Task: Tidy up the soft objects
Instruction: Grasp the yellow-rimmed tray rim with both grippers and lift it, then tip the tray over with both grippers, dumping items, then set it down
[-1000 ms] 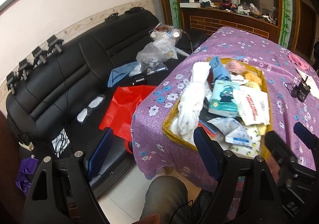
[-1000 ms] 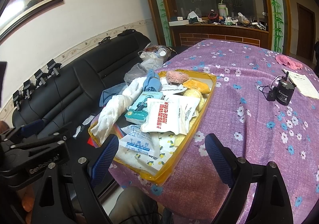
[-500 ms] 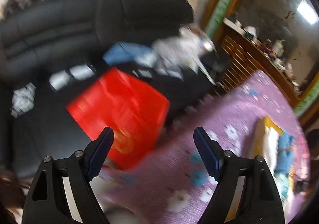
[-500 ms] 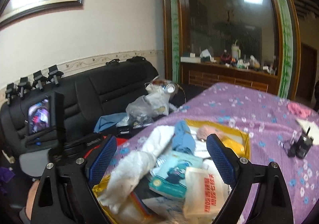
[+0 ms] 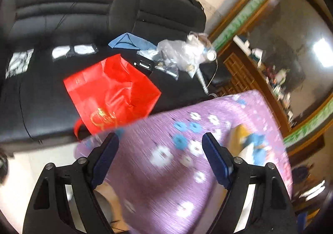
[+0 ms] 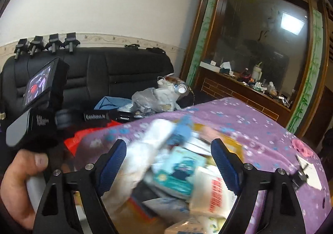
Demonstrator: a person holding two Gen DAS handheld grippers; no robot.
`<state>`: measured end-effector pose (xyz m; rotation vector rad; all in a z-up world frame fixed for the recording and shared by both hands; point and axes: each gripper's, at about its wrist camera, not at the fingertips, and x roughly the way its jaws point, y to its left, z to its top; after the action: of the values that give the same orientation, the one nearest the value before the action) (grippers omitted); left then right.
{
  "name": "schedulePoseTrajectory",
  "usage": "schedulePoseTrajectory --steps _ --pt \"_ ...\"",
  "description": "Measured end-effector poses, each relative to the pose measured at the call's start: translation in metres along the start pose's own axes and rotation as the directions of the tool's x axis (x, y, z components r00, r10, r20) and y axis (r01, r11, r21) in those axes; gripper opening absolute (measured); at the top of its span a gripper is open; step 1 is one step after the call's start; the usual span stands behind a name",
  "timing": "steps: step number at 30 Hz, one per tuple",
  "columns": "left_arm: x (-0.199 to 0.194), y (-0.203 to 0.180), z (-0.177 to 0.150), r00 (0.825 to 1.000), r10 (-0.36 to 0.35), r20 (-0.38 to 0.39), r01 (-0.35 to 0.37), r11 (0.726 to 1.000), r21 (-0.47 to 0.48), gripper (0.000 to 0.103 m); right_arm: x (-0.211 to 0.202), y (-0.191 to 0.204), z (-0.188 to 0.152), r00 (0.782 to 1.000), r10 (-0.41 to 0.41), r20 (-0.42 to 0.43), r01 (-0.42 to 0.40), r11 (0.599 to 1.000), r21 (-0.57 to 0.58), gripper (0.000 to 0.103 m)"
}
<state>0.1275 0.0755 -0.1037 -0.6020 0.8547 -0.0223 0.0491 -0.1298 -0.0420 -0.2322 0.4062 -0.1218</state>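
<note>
Two blue-padded fingers of the left gripper (image 5: 160, 146) stand wide apart in the left wrist view, with nothing between them. Under them lies the blurred edge of the tabletop (image 5: 166, 182), draped in a purple flowered cloth. At the right edge a corner of the yellow tray (image 5: 239, 130) shows, with a blue cloth (image 5: 257, 140) in it. Beyond the cloth's edge a red bag (image 5: 112, 92) rests on the black sofa (image 5: 62, 15), and a clear plastic bag (image 5: 181, 54) sits farther along the seat.

From the right wrist view, the right gripper (image 6: 168, 154) is spread wide, its jaws having just been closing a little, and it grips nothing. Past its fingers the soft objects (image 6: 179, 167) lie heaped in the tray on the tabletop: a white towel (image 6: 143, 150) at the left, a teal packet (image 6: 179, 173) in the middle, a white pouch with red print (image 6: 214, 194) at the right. All are motion-blurred. At the left a hand (image 6: 18, 182) holds the other gripper's handle, its small screen lit.
</note>
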Motion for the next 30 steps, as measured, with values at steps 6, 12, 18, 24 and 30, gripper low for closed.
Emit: schedulePoseTrajectory --steps 6,12,18,24,30 --pt "-0.064 -0.081 -0.021 0.980 -0.174 0.100 0.168 0.984 0.065 0.082 -0.054 -0.077 -0.028 0.985 -0.111 0.131 0.085 0.978 0.191 0.085" --pt "-0.096 -0.242 -0.051 0.874 -0.486 0.018 0.462 0.841 0.281 0.082 -0.112 -0.187 -0.083 0.925 -0.116 0.361 -0.125 0.805 0.580 0.093" --pt "-0.065 -0.336 -0.143 0.841 -0.484 -0.241 0.540 0.731 0.417 0.082 -0.131 -0.260 -0.166 0.928 -0.261 0.265 -0.129 0.443 0.887 0.098" --pt "-0.091 -0.371 -0.179 0.780 -0.467 -0.417 0.626 0.556 0.548 0.082 -0.082 -0.291 -0.224 0.971 -0.078 0.228 -0.237 -0.145 0.961 0.097" --pt "-0.127 -0.315 -0.115 0.789 -0.552 -0.270 0.604 0.615 0.507 0.082 -0.063 -0.279 -0.186 0.950 0.031 0.312 -0.297 -0.235 0.926 0.091"
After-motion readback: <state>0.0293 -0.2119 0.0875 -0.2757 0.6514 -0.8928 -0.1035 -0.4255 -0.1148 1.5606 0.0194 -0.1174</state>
